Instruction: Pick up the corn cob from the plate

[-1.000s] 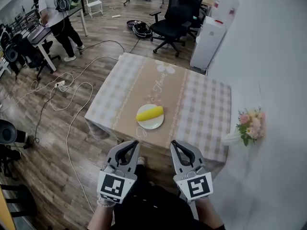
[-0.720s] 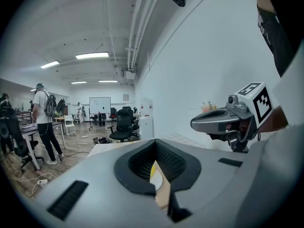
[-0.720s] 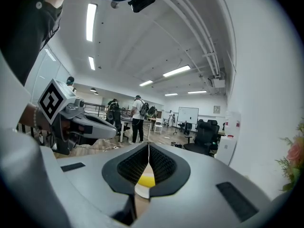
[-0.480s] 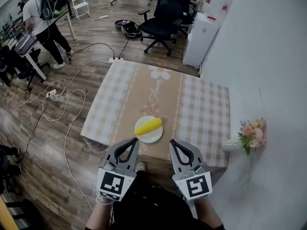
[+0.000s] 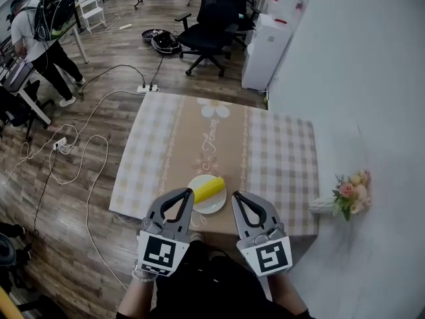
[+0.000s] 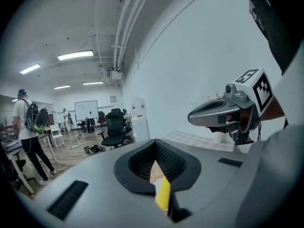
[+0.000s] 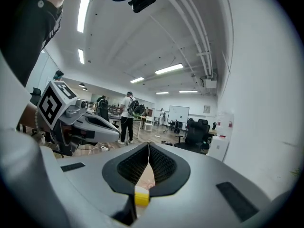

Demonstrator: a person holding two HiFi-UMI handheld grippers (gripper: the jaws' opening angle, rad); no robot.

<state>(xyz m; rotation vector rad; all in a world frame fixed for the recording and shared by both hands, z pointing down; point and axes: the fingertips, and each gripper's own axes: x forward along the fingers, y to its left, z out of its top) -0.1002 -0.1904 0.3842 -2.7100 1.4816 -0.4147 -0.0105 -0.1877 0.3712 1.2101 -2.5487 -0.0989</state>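
A yellow corn cob [image 5: 208,189] lies on a white plate [image 5: 214,206] near the front edge of a table with a checked cloth [image 5: 279,158]. Both grippers hang just in front of that edge, level and side by side. My left gripper [image 5: 188,193] is shut and empty, its tip right at the plate's left rim. My right gripper [image 5: 236,197] is shut and empty just right of the plate. In the left gripper view the jaws [image 6: 155,142] meet and a yellow strip of corn [image 6: 164,194] shows below them. The right gripper view shows its jaws [image 7: 148,145] closed on nothing.
A small bunch of flowers [image 5: 348,193] stands at the table's right edge by the white wall. Behind the table are a black office chair [image 5: 206,28] and a white cabinet [image 5: 265,42]. Cables [image 5: 66,151] trail over the wooden floor at left, where a person [image 5: 36,35] stands.
Both grippers and the head have come forward to the table. The plate with the corn, earlier well ahead of the tips, now lies right between them. The jaws stay shut.
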